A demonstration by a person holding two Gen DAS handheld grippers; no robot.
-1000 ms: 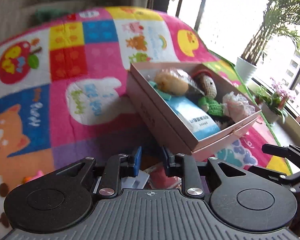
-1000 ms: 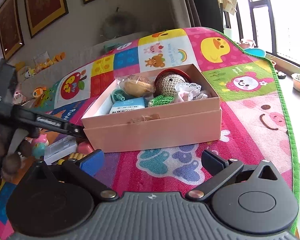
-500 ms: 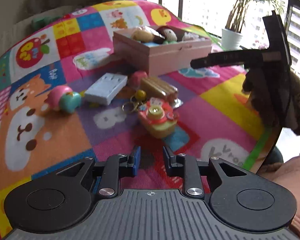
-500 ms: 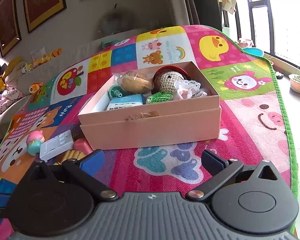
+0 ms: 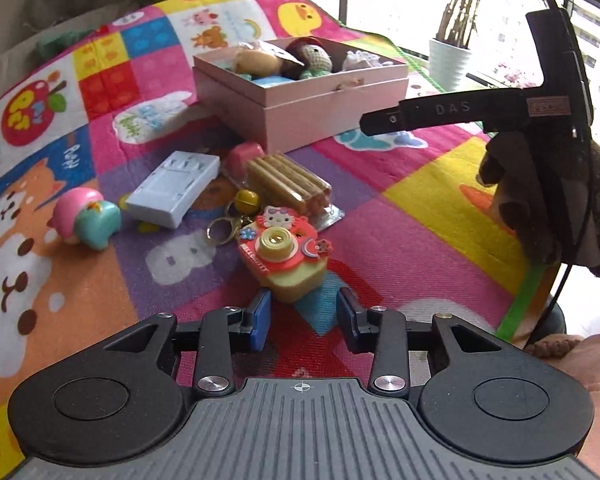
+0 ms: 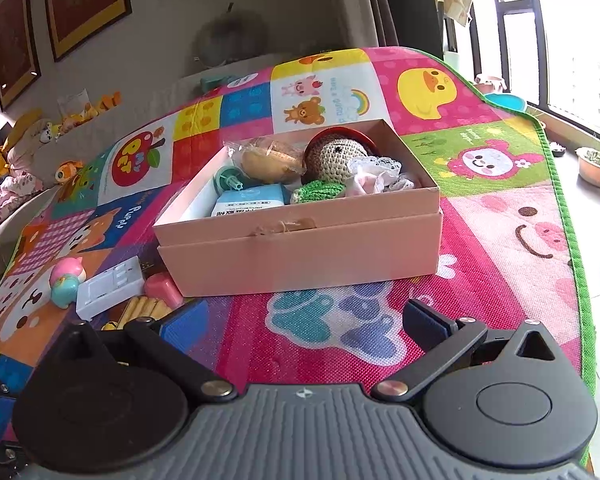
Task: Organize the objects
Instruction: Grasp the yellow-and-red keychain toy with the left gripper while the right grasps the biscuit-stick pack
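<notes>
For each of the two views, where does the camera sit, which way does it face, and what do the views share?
Left wrist: on the left gripper, angled down at the toy camera lying just ahead of its open jaws, which have just been opening; the right gripper and the hand holding it show at right.
Right wrist: on the right gripper, jaws wide, facing the pink box; only its own fingers show.
Shared: the box, mat, white case and pink-teal toy.

The left gripper (image 5: 302, 316) is pulling back from the pink box (image 5: 300, 92) toward the toy camera (image 5: 286, 258), its jaws opening just short of it.
</notes>
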